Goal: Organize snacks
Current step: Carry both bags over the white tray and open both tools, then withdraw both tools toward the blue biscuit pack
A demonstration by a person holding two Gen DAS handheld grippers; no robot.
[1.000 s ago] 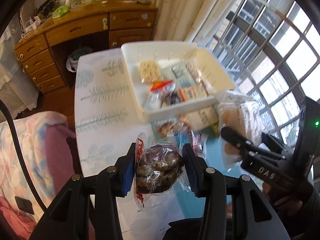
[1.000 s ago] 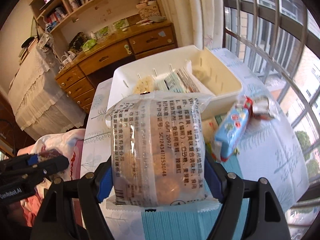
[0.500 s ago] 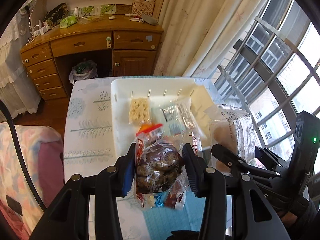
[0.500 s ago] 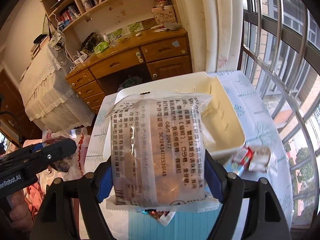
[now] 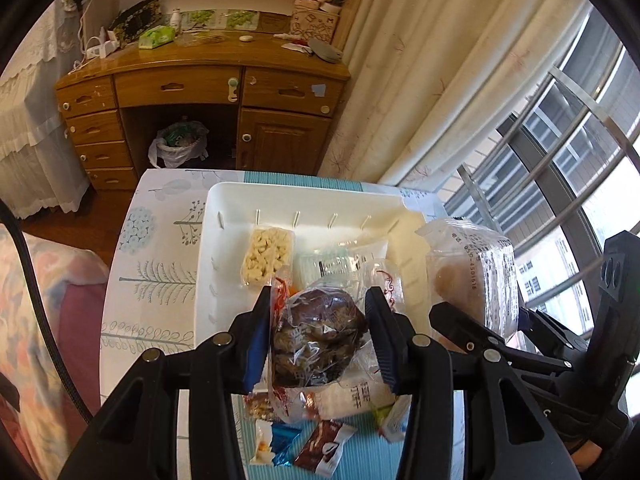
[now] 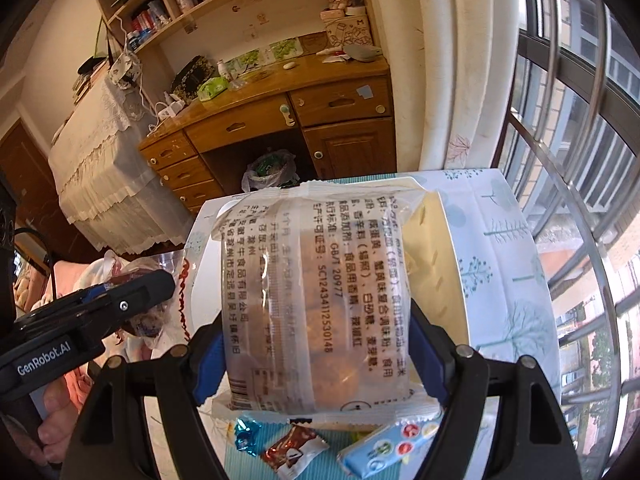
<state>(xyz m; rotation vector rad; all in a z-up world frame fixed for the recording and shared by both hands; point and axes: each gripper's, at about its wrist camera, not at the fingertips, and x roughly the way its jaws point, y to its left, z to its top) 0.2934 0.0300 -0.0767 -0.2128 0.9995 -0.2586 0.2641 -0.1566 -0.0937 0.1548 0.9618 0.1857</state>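
Observation:
My left gripper (image 5: pixel 318 338) is shut on a clear bag of dark brown snacks (image 5: pixel 316 340), held above the near edge of the white tray (image 5: pixel 224 208). My right gripper (image 6: pixel 316 356) is shut on a clear packet of round biscuits (image 6: pixel 312 300) with printed text, held above the tray's right part (image 6: pixel 440 248). That packet also shows in the left wrist view (image 5: pixel 472 276), to the right of my left gripper. The tray holds a pale cracker pack (image 5: pixel 267 255) and other wrapped snacks (image 5: pixel 340 260).
Loose snacks lie on the table before the tray: a brown candy (image 5: pixel 324 448), a blue wrapper (image 5: pixel 282 442), a light blue bar (image 6: pixel 390 446). A wooden desk (image 5: pixel 200 92) stands behind the table, a window with bars (image 5: pixel 560 140) to the right, a bed (image 5: pixel 36 312) to the left.
Both grippers have risen and moved forward with their packets, from over the loose snacks to over the tray. The view has tilted up to show more of the desk.

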